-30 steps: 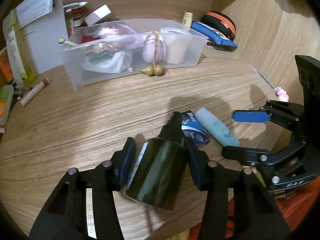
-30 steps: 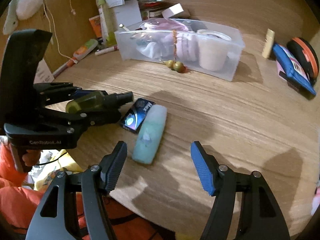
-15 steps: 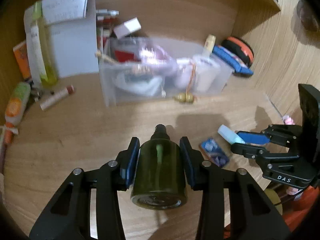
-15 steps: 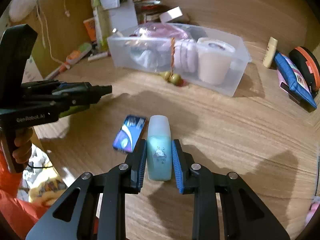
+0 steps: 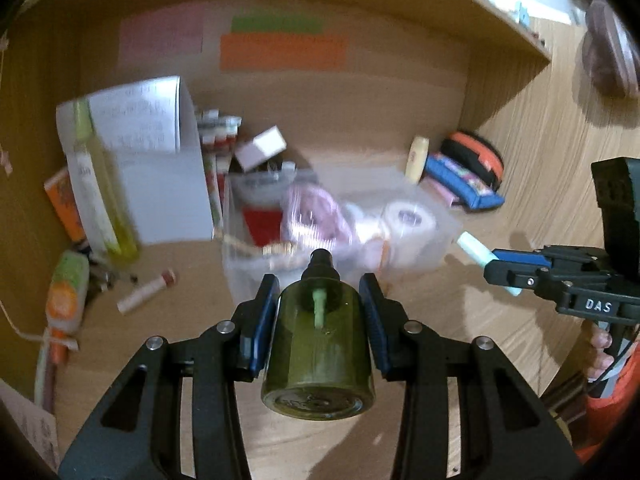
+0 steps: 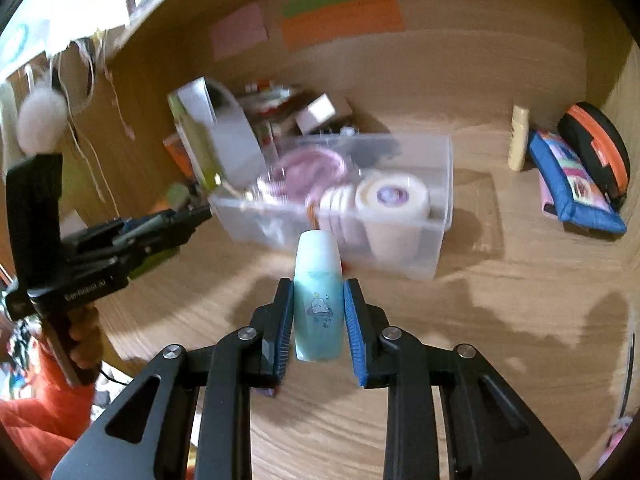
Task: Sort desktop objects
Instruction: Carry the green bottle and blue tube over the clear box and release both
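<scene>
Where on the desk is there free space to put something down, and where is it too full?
Free: the bare wood in front of the clear plastic bin, reaching right toward the blue pouch; also the strip in front of the white box, near the small tube. Crowded: the bin itself, the back left corner behind it, and the back right corner.

Dark green bottle point(image 5: 320, 344) between left claw point(image 5: 320, 320) pads, above desk point(image 5: 168, 360).

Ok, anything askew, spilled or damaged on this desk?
No spill or damage shows. A lip-balm-like stick lies loose on the desk left of the clear bin, and a small white box sits tilted behind it.
</scene>
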`<move>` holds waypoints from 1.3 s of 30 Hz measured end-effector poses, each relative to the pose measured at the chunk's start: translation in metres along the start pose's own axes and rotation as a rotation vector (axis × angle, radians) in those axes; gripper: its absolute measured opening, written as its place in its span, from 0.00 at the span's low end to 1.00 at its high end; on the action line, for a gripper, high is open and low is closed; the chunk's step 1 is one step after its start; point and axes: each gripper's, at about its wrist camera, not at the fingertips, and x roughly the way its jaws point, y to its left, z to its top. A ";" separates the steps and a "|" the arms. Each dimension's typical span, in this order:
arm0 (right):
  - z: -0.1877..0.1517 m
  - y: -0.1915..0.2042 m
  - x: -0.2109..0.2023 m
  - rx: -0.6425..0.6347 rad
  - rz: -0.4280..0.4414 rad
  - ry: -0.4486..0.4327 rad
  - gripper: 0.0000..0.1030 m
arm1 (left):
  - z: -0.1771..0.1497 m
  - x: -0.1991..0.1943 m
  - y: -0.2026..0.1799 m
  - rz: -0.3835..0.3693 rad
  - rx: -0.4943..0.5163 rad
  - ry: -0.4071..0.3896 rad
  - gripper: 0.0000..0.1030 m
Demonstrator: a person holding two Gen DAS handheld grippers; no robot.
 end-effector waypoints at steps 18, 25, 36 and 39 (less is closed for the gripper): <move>0.082 0.000 0.049 -0.059 -0.114 -0.034 0.22 | 0.065 0.071 0.053 0.028 -0.163 -0.007 0.40; 0.098 -0.011 0.107 -0.079 -0.161 0.068 0.22 | 0.061 0.102 0.067 0.027 -0.206 0.052 0.40; 0.102 -0.016 0.147 -0.096 -0.203 0.129 0.22 | 0.053 0.122 0.062 0.056 -0.171 0.105 0.40; 0.102 -0.016 0.151 -0.098 -0.226 0.132 0.22 | 0.052 0.120 0.057 0.089 -0.147 0.104 0.45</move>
